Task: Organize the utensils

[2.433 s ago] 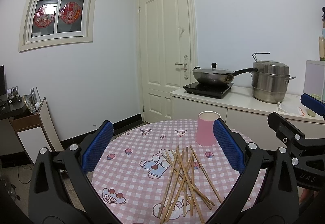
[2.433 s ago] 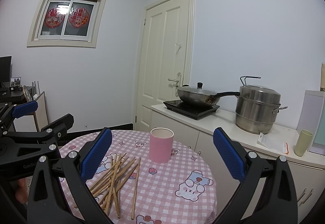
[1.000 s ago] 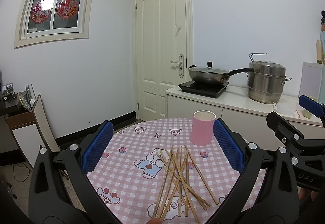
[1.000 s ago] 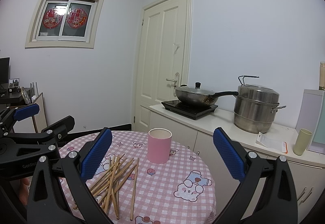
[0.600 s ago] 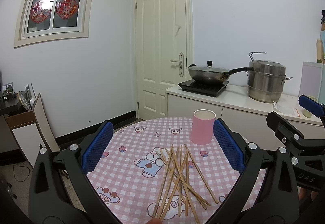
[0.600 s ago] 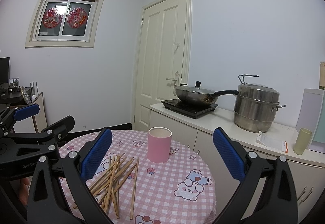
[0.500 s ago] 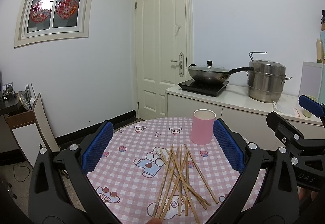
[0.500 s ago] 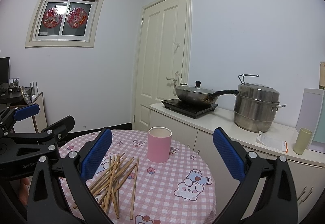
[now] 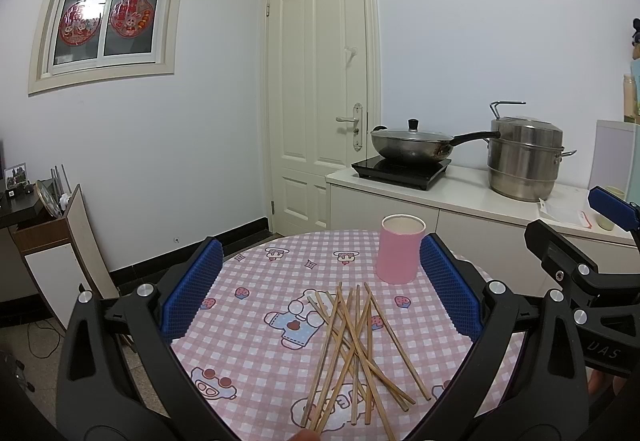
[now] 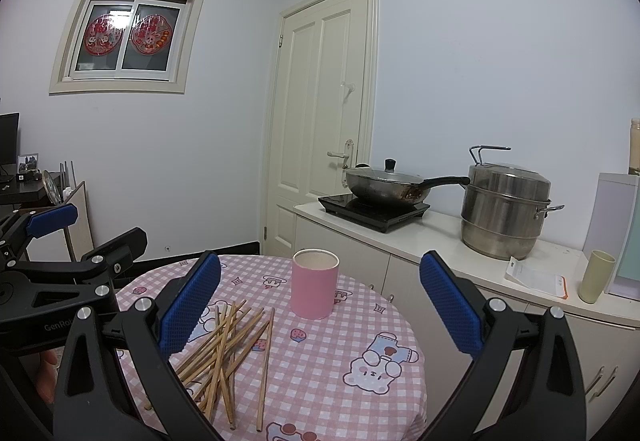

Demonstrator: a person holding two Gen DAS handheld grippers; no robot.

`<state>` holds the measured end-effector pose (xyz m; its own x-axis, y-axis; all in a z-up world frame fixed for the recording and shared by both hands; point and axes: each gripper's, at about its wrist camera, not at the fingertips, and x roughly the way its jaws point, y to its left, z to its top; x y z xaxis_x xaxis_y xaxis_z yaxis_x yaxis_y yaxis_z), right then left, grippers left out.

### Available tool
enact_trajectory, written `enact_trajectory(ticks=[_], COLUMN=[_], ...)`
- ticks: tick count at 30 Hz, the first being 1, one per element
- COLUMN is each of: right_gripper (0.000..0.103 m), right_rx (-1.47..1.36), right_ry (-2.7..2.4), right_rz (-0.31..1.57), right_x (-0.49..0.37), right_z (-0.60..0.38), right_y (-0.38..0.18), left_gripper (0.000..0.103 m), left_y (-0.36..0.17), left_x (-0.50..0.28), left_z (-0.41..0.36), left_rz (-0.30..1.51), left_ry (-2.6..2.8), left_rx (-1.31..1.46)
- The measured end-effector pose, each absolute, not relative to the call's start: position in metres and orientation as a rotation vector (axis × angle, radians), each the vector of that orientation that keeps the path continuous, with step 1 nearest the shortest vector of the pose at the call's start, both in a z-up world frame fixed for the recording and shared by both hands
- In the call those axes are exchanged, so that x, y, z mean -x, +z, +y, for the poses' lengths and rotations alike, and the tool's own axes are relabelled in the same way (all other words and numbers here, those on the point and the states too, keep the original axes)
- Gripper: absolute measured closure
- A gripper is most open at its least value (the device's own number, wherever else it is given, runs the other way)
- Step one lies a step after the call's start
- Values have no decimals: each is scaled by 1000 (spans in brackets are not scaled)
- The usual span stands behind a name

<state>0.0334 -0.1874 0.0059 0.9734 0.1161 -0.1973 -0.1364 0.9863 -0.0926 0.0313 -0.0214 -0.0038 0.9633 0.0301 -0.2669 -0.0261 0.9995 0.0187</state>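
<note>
Both grippers hung wide open and empty above a round table (image 9: 248, 357): the left gripper (image 9: 320, 289) over a crisscrossed heap of wooden chopsticks (image 9: 352, 341), the right gripper (image 10: 320, 301) facing an upright pink cup (image 10: 315, 289) just beyond the pile. Behind stood a counter (image 10: 440, 233) with wok (image 10: 384, 187) and steamer pot (image 10: 504, 217).

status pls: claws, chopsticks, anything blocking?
Left claw and right claw open, empty. Chopsticks loose, crisscrossed on the table. Pink cup upright beyond them. Nothing blocking.
</note>
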Motion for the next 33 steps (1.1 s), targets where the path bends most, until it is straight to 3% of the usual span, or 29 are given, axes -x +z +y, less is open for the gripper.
enact_trajectory(ticks=[33], right_gripper=[7], right_rx=[110], right_ry=[133], right_rz=[197], right_x=[-32], right_z=[-184], right_y=[2], left_gripper=[6], left_y=[-2], left_x=[-26], left_z=[-25], left_rz=[236], left_ry=[67], left_rx=[-41])
